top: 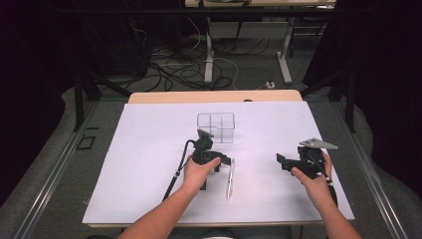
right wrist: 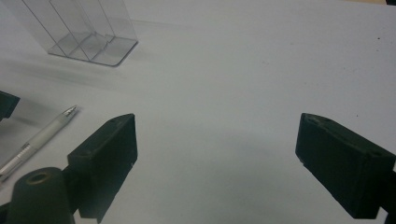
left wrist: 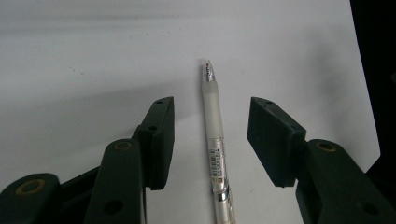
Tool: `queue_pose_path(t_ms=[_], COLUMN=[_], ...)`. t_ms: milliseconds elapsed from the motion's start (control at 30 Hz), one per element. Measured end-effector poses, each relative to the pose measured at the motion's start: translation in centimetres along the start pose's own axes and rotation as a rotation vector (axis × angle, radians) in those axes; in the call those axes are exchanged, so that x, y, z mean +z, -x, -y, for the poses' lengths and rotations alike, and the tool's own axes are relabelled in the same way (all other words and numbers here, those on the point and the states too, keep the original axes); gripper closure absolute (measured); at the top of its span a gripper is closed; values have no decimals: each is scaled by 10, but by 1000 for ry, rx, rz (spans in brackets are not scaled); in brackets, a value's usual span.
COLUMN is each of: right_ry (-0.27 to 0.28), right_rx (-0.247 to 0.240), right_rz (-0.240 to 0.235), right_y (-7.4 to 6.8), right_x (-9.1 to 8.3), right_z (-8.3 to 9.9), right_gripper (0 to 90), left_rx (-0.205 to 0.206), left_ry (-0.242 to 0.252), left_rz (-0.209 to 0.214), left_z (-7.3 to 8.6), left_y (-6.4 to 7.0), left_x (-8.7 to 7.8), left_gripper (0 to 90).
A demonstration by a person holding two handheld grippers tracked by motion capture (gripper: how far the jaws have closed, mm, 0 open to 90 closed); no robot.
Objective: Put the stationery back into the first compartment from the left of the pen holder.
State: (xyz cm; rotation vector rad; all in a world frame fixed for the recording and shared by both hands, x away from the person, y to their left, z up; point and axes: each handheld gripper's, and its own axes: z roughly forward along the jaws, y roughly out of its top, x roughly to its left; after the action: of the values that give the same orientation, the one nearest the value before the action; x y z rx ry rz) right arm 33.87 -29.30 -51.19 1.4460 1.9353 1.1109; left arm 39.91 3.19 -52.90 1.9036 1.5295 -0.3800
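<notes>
A clear-barrelled pen point(top: 230, 178) lies flat on the white sheet point(top: 139, 164) that covers the table, near the person's edge and about midway across it, with its length running roughly away from the person. The left gripper point(top: 219, 163), held in the person's left hand point(top: 198, 172), sits low just beside the pen, on its left in the high view. In the left gripper view the pen point(left wrist: 214, 140) lies between the two black jaws, which stand wide apart on either side of it; neither pad touches the barrel, and the metal tip points away from the camera. The right gripper point(top: 280, 160), held in the right hand point(top: 312, 180), hovers well apart from the pen toward the right side of the sheet. In the right gripper view its jaws are spread wide with nothing between them but bare white surface, and the pen point(right wrist: 39, 138) shows off to the left. A clear plastic divided organiser point(top: 215, 127) stands upright on the sheet beyond the left gripper, its compartments point(right wrist: 84, 32) looking empty.
</notes>
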Motion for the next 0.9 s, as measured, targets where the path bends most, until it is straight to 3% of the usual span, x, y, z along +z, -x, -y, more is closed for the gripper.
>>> queue_pose_path(t_ms=[500,900], right_ry=[-10,-19], right_rx=[22,8], right_rz=[-22,-19], right_y=[-1,1], right_x=[1,1], right_z=[0,1], right_gripper=[82,53], left_rx=[6,6], left_ry=[-40,-56], left_rz=[-9,-11], left_z=[4,5], left_y=[5,8], left_x=[18,25], left_gripper=[562,624])
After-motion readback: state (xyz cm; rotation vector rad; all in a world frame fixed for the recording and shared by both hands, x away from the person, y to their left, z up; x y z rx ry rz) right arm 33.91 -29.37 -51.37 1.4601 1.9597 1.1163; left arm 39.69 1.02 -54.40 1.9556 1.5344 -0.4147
